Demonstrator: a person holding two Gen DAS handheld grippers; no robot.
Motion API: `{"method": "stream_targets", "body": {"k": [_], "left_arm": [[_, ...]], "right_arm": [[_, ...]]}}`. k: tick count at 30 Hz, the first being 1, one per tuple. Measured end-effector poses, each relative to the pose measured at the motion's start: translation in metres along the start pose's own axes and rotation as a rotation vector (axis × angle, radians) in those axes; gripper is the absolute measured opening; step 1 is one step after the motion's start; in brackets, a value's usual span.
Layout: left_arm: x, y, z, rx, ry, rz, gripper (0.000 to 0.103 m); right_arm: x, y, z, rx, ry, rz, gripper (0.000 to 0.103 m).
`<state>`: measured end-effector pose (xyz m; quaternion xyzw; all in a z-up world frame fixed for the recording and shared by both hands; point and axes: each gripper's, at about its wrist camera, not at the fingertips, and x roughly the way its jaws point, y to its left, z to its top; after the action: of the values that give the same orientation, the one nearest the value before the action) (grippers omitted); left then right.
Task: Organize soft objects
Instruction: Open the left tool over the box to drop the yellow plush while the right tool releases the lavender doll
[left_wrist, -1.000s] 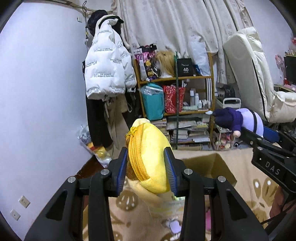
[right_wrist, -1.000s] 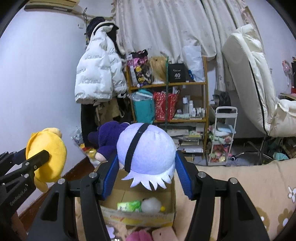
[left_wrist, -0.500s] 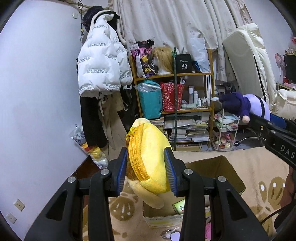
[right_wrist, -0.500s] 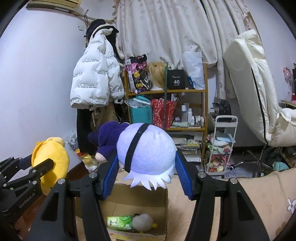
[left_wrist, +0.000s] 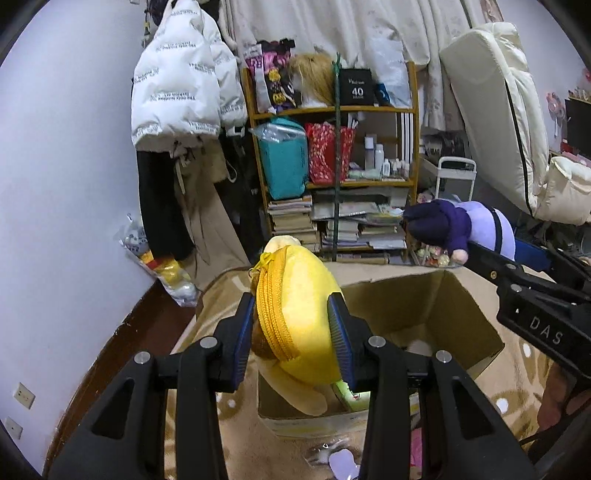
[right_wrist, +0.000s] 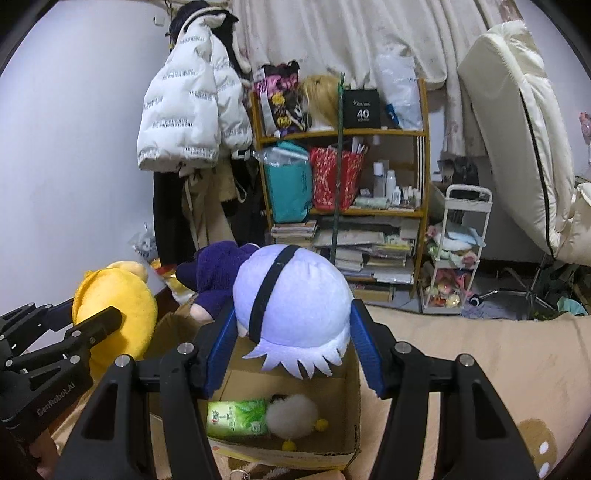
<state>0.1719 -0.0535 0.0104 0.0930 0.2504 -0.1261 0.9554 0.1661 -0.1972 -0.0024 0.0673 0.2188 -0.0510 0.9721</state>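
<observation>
A white puffer jacket (left_wrist: 184, 77) hangs beside a wooden shelf (right_wrist: 343, 133) holding a teal bag (right_wrist: 288, 190), red bag (right_wrist: 334, 181) and stacked books (left_wrist: 354, 229); a cream mattress (right_wrist: 517, 122) leans right.

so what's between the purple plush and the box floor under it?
Right wrist view: only open air. The purple plush, clamped in the right gripper, hangs above the cardboard box, over a green packet and white pompom.

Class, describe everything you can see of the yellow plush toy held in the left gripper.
The yellow plush toy is soft, rounded and fleecy, with an orange-yellow zipper running down one side and a paler limb hanging beneath. A brown patch shows at its lower left. The left gripper is shut on it, blue pads pressing both flanks, holding it above the open cardboard box. From the right wrist view it appears at the left, beside the box.
</observation>
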Motion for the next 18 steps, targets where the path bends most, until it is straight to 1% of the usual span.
{"method": "stream_targets", "body": {"k": [3, 5, 11, 14, 16, 18], "left_arm": [[0.004, -0.005, -0.005, 0.034, 0.009, -0.008, 0.039], [0.005, -0.006, -0.008, 0.041, 0.012, 0.000, 0.039], [0.012, -0.004, -0.019, 0.024, 0.059, -0.009, 0.041], [0.016, -0.003, -0.020, 0.008, 0.102, -0.030, 0.041], [0.016, -0.004, -0.020, 0.015, 0.112, -0.038, 0.043], [0.013, -0.007, -0.020, 0.024, 0.101, -0.037, 0.051]], "right_arm": [[0.006, 0.000, -0.008, 0.013, 0.021, 0.004, 0.063], [0.010, 0.000, -0.012, 0.014, 0.040, 0.009, 0.063], [0.012, -0.002, -0.019, 0.041, 0.080, 0.015, 0.064], [0.011, -0.006, -0.021, 0.062, 0.097, 0.020, 0.064], [0.009, -0.007, -0.023, 0.068, 0.103, 0.024, 0.064], [0.008, -0.007, -0.025, 0.065, 0.109, 0.026, 0.064]]}}
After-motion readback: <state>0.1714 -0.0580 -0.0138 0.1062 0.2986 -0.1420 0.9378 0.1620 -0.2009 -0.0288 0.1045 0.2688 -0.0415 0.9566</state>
